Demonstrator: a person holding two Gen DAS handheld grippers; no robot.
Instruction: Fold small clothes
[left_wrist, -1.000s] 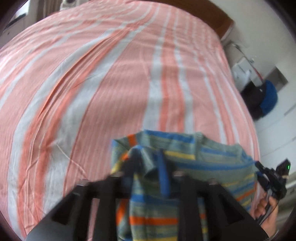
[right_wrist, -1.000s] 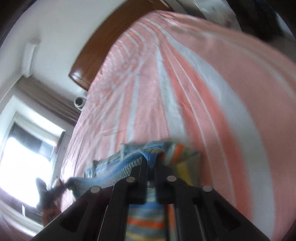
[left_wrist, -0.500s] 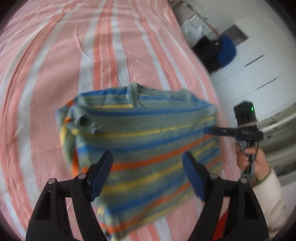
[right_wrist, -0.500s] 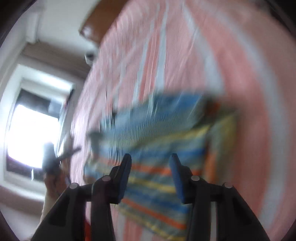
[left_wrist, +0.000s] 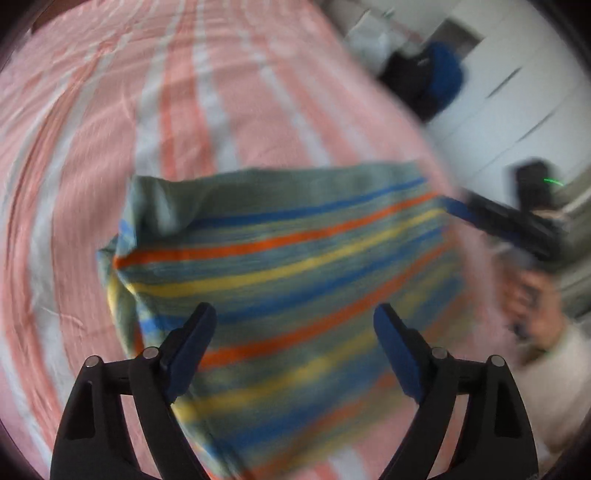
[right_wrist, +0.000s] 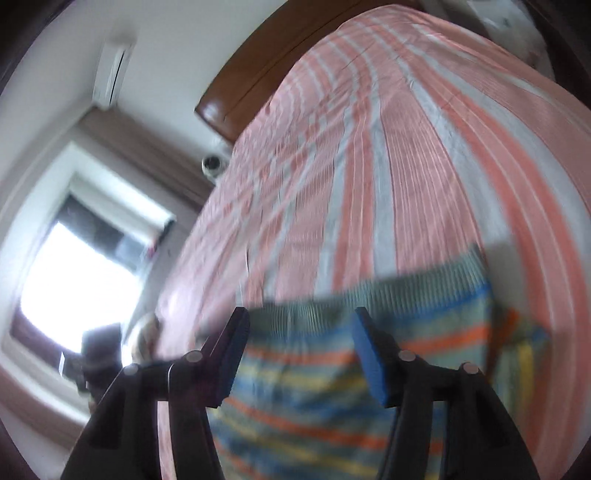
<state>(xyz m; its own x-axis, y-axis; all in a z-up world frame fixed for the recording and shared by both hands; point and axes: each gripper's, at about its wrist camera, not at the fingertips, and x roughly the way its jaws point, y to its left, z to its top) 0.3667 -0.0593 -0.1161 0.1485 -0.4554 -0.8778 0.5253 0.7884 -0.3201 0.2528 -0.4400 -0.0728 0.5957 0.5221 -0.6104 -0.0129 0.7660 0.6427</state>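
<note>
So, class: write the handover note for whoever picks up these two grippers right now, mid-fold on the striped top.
Left gripper: open, holding nothing, above the striped top.
Right gripper: open, empty, also over the top.
The top lies on the pink striped bedsheet, looks folded across with a straight edge at the far side; one sleeve bunches out at its left edge in the left wrist view.
Left to do: tuck in that sleeve side, fold again, smooth.

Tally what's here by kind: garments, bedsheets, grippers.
Garments: 1, the striped shirt, lying on the bed.
Bedsheets: 1, the pink striped bedsheet.
Grippers: 2, the left gripper and the right gripper, both open.
Total: 4
</note>
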